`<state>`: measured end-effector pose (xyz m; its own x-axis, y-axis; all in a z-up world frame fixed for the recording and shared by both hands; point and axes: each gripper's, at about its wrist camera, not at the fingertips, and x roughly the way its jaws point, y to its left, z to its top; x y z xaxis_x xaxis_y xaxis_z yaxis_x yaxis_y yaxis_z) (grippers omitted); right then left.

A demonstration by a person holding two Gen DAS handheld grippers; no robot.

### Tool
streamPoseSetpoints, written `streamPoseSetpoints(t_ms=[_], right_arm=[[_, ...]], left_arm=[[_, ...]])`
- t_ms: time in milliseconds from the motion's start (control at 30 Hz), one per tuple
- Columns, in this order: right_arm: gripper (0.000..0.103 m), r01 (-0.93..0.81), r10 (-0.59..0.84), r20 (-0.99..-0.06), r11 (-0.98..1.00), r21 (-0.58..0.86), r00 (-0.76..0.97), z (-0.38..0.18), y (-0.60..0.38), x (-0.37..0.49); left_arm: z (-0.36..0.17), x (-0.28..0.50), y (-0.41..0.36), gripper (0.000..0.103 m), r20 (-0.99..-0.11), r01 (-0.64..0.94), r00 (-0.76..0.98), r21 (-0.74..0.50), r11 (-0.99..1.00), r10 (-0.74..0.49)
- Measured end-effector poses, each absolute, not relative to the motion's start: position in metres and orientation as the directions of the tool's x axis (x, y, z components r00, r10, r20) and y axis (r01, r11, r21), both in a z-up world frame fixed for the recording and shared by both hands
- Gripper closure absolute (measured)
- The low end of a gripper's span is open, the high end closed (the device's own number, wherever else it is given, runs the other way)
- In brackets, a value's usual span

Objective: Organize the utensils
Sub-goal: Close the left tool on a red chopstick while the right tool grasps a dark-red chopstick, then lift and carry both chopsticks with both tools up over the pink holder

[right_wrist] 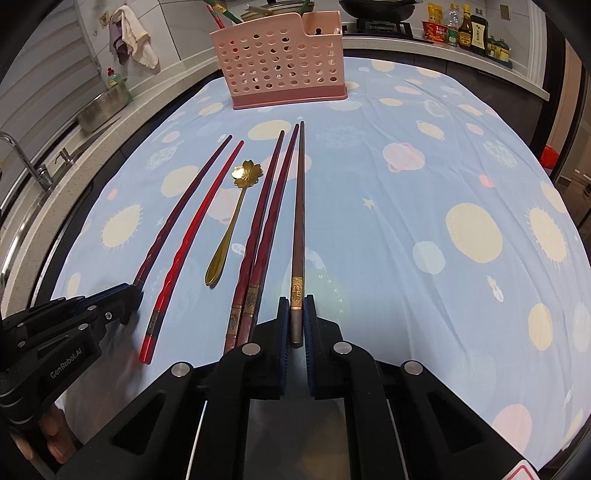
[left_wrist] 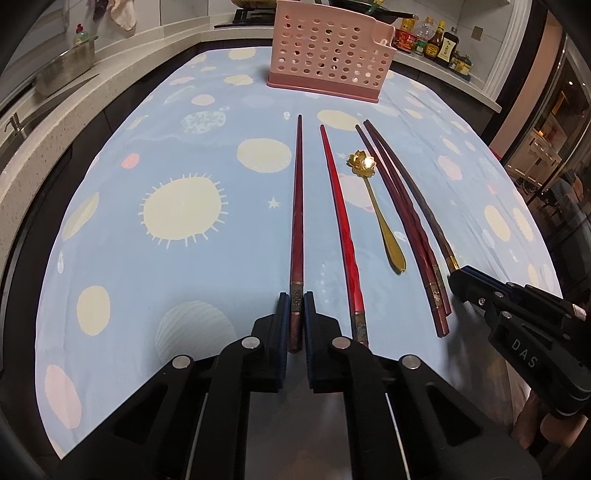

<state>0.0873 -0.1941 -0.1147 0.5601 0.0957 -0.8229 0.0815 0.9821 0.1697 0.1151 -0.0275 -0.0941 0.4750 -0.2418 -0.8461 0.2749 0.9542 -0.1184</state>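
Closest to the lens in the left wrist view, the left tool [left_wrist: 296, 306] has its blue-padded fingers closed against the decorated butt end of a dark red chopstick [left_wrist: 297, 206], which lies flat on the desk and points away toward the pink perforated utensil holder [left_wrist: 328, 51]. Just right of it lies a bright red chopstick [left_wrist: 341, 221], apart from the first and untouched. Next comes a gold spoon [left_wrist: 373, 199] with a flower-shaped bowl, its handle pointing back toward the camera. Beyond the spoon, two dark red chopsticks [left_wrist: 406, 221] lie pressed together side by side. At the far right of the row lies a brown chopstick [right_wrist: 297, 206] with a gold band; in the right wrist view the right tool [right_wrist: 296, 306] has its pads shut on that chopstick's near end, the stick resting on the desk. All the utensils lie on a light blue cloth [right_wrist: 406, 240] printed with suns and planets that covers the desk. Upright at the far edge of the cloth, the holder already has a few utensils standing in it. On the counter behind it are sauce bottles [right_wrist: 465, 31] and a dark pan [right_wrist: 376, 7].
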Motion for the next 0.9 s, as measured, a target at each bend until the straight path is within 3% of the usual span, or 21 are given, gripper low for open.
streamPoseSetpoints(t_ms=[533, 900], right_arm=[[0.096, 0.109, 0.102, -0.791, 0.972, 0.208, 0.603, -0.097, -0.205, 0.073], [0.096, 0.123, 0.112, -0.711, 0.955, 0.27, 0.694, -0.053, -0.217, 0.068]], left_arm=[[-0.072, 0.11, -0.016, 0.096, -0.827, 0.254, 0.487, -0.173, 0.952, -0.28], [-0.028, 0.114, -0.008, 0.096, -0.775, 0.243, 0.546, -0.215, 0.946, -0.317]])
